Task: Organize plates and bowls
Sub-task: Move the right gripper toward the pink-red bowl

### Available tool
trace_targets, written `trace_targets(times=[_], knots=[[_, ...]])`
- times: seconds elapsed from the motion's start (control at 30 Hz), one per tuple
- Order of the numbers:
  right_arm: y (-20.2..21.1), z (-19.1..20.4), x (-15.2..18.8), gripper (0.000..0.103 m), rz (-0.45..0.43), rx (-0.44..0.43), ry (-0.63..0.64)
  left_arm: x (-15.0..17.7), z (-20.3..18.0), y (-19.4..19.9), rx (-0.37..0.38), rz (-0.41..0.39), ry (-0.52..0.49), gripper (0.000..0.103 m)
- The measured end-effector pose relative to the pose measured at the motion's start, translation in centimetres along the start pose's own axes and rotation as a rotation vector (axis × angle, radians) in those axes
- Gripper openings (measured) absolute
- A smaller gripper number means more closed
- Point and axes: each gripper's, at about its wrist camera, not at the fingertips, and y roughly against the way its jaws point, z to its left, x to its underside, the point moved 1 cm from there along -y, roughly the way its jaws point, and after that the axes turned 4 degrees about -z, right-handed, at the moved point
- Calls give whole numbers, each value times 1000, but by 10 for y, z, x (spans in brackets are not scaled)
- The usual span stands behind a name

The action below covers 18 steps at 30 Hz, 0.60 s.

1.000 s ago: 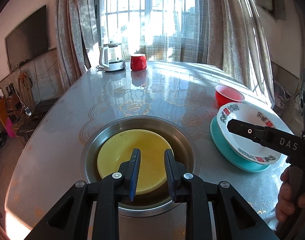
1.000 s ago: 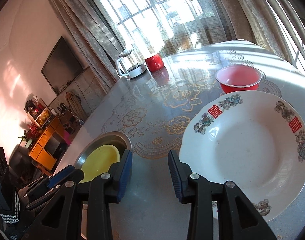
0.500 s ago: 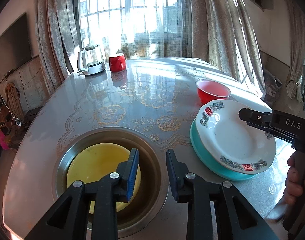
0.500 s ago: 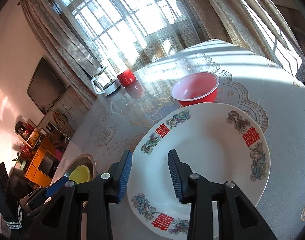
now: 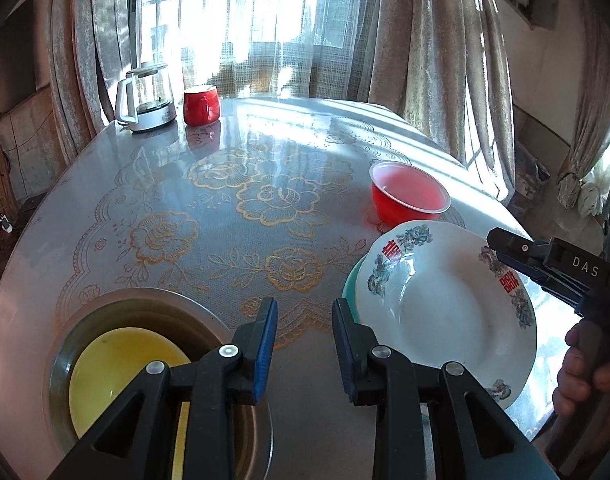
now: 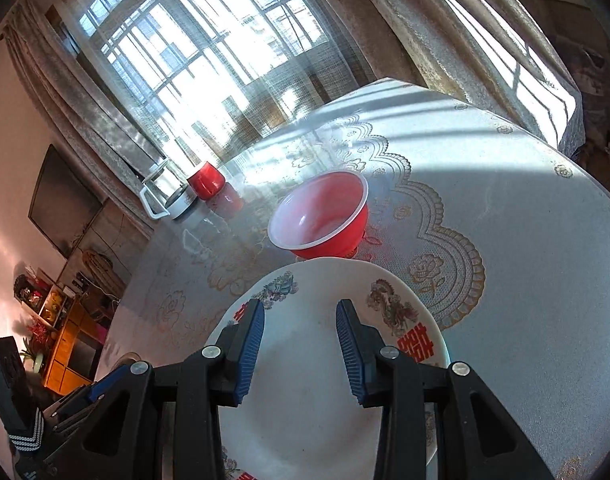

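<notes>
Right wrist view: right tongs (image 6: 299, 344) part-open, empty, over white patterned plate (image 6: 305, 408); left tongs (image 5: 303, 340) likewise empty. Step: approach. Next: straddle plate rim, close.

Glossy table top (image 5: 265, 152) over lace-patterned cloth — shiny glazed white plate (image 5: 445, 312), translucent red plastic bowl (image 5: 409, 196).

A white deep plate (image 5: 445, 312) with red characters and painted birds on its rim rests level on a teal plate (image 5: 351, 284), right of the left fingers and directly under the right fingers. A red bowl (image 6: 321, 216) with a pale inside stands upright on the desk just beyond them. A yellow plate (image 5: 117, 372) lies flat in a round metal basin (image 5: 145, 298), below and left of the left fingers.
</notes>
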Motion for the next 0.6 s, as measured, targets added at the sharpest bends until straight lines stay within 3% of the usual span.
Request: trace_targets(times=[0.33,0.43,0.6], knots=[[-22,-19,-33,38,8,21,-64,-29,-18,-35,92,7,50,29],[-33,-22,-48,38,14,34,-69,-44,-22,-48,129,11,78,37],[-59,-30,-64,38,55,59,-87,-66,-27,-76,200,49,159,38]])
